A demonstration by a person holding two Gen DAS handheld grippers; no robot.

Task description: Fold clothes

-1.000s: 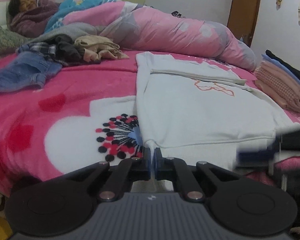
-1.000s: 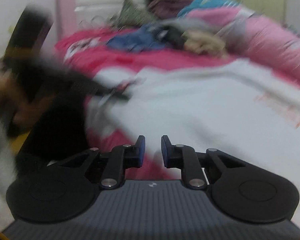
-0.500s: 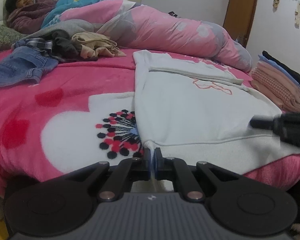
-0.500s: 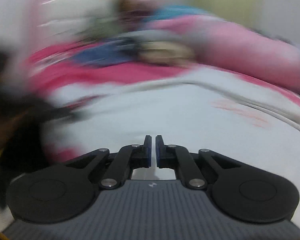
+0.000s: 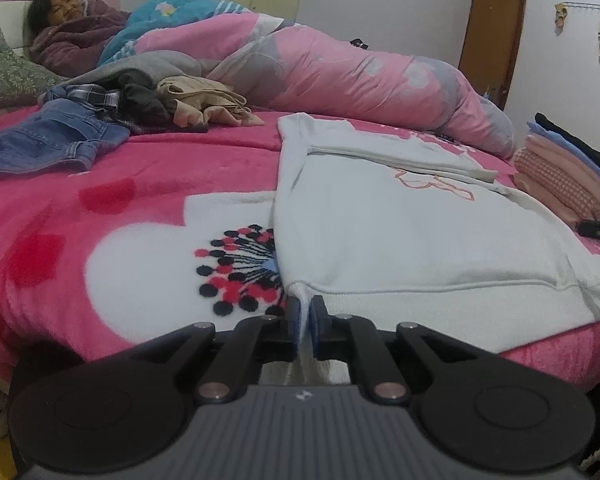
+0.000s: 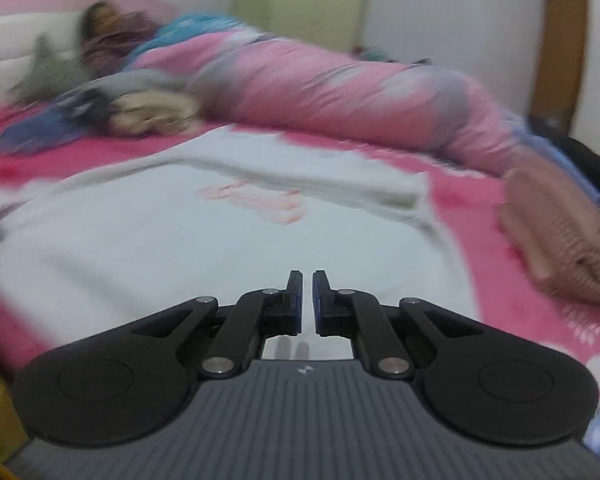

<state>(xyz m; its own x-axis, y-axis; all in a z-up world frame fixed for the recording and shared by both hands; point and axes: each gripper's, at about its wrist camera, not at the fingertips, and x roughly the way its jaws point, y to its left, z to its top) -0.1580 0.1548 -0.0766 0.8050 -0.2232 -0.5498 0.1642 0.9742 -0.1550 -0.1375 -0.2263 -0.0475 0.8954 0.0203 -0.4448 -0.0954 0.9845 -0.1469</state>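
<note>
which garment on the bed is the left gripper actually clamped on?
The white sweatshirt, spread flat on the pink blanket; the left gripper pinches its near hem corner. The blue jeans and beige garment lie crumpled in the far pile, untouched.

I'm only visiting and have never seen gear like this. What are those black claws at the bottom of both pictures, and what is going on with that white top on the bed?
No robot here: a person holds a two-finger gripper in each hand, and a wide-angle camera on each one looks out along its fingers. One picture comes from the left gripper, the other from the right gripper. The left is pinching the near corner of the white sweatshirt, spread on the pink blanket. The right is closed on nothing, above the same sweatshirt; its picture is blurred. Unfolded clothes lie further back, a folded stack to the right. Someone lies under a pink quilt.
</note>
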